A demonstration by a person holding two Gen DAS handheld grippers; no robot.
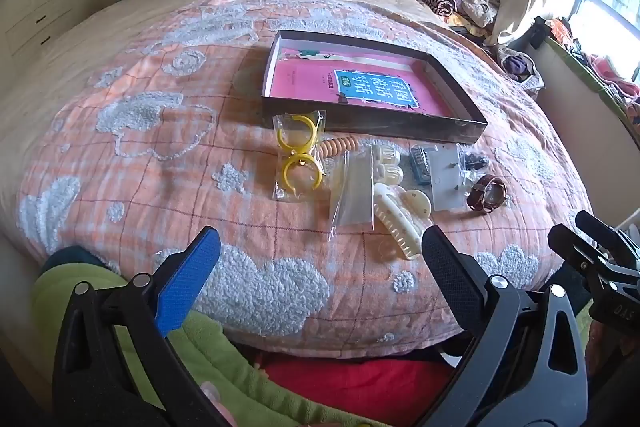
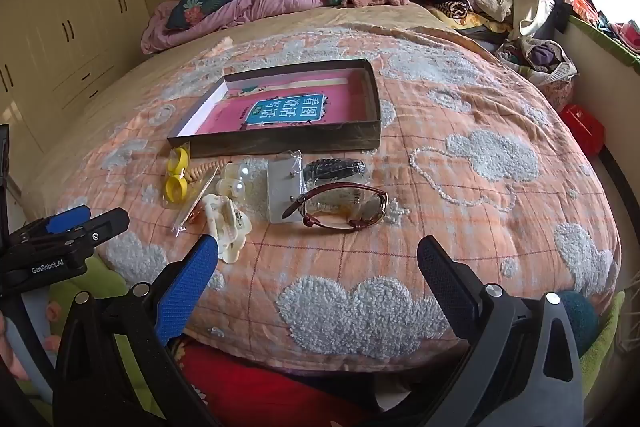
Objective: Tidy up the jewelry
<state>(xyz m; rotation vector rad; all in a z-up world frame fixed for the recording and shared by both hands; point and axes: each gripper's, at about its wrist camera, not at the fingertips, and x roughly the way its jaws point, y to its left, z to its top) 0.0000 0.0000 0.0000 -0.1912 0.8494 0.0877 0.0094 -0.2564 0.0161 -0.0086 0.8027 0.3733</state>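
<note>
both tools hover short of the pile with nothing between the fingers: left gripper [image 1: 320, 259] spread wide, right gripper [image 2: 318, 265] spread wide too. no piece taken up yet, so you are likely at the first reach.

the jewelry lies in a loose row on the quilt [image 1: 160, 155], just in front of the shallow box [image 1: 460, 107], which looks like the destination; it holds a pink book [image 1: 304, 83].

from the left: yellow rings in a clear bag [image 1: 298, 155], a coiled hair tie [image 1: 338, 146], a cream claw clip [image 1: 400, 223], an earring card [image 1: 446, 179], a brown-strap watch [image 2: 340, 207].

suggested: start with the right tool on the watch, nearest and standing clear. pinch across the strap, not the face. come down steeply, since the quilt is soft and will give.

in the way: pieces overlap and touch, and the slippery bags may drag neighbours. the box's near wall must be cleared on the carry.
</note>
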